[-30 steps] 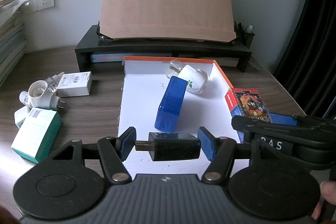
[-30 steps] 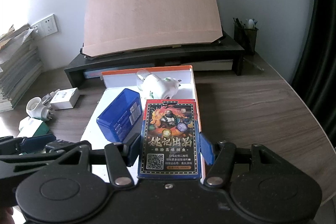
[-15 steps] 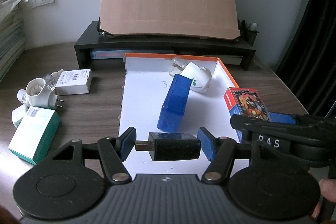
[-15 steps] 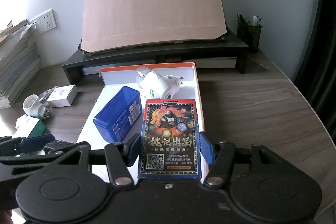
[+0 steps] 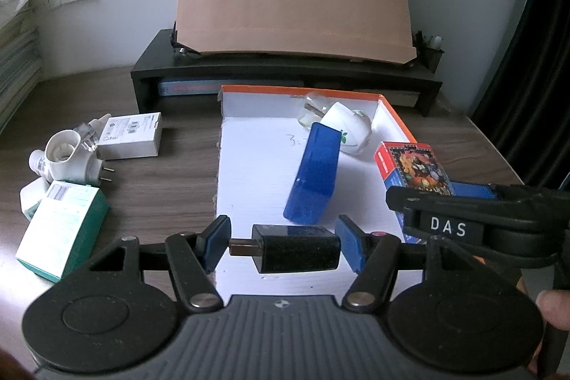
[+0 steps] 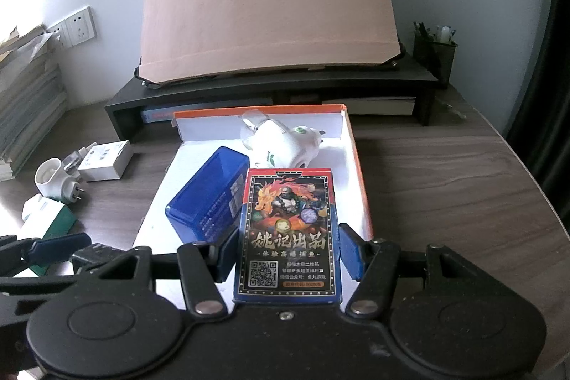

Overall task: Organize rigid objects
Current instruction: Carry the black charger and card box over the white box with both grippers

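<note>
A black charger [image 5: 297,252] is clamped between the pads of the left gripper [image 5: 283,246], above the near edge of the white tray [image 5: 256,173]. A card box [image 6: 289,237] is gripped by the right gripper [image 6: 288,253] over the tray's right side. A blue case [image 5: 315,173] and a white plug-in device [image 5: 351,130] are seen lying inside the tray.

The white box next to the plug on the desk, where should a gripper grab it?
The white box lies flat on the desk, clear on its near side. Probably best to come down from above and pinch its two long sides; they are flat, parallel and narrow. A white plug crowds its left end.
</note>
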Available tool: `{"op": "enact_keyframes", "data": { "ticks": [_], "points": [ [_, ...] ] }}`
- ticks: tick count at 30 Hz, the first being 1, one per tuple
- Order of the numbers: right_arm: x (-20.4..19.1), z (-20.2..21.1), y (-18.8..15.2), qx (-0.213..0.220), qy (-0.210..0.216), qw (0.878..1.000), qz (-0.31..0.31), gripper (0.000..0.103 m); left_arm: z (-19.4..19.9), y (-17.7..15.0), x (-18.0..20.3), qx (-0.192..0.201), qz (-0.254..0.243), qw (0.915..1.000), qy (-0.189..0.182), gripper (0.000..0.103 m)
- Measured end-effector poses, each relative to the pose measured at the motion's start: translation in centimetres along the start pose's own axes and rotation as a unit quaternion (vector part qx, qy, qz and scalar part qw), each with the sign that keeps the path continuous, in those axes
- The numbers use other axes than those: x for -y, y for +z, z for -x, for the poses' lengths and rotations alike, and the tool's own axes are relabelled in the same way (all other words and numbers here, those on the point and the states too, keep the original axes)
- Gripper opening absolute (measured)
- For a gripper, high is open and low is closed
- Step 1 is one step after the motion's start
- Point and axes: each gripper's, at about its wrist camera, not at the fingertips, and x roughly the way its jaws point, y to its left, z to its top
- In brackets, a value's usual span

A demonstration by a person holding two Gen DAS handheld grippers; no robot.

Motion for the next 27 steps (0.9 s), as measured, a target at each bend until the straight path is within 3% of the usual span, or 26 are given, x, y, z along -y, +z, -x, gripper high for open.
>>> {"op": "enact_keyframes", "data": {
  "ticks": [27],
  "points": [
    [0.1,-1.4,0.4,-0.012,-0.015,1.000,-0.001,0.071,-0.6,-0.5,0.6,-0.013,-0.030,0.9985,-0.044,0.065]
  ]
}}
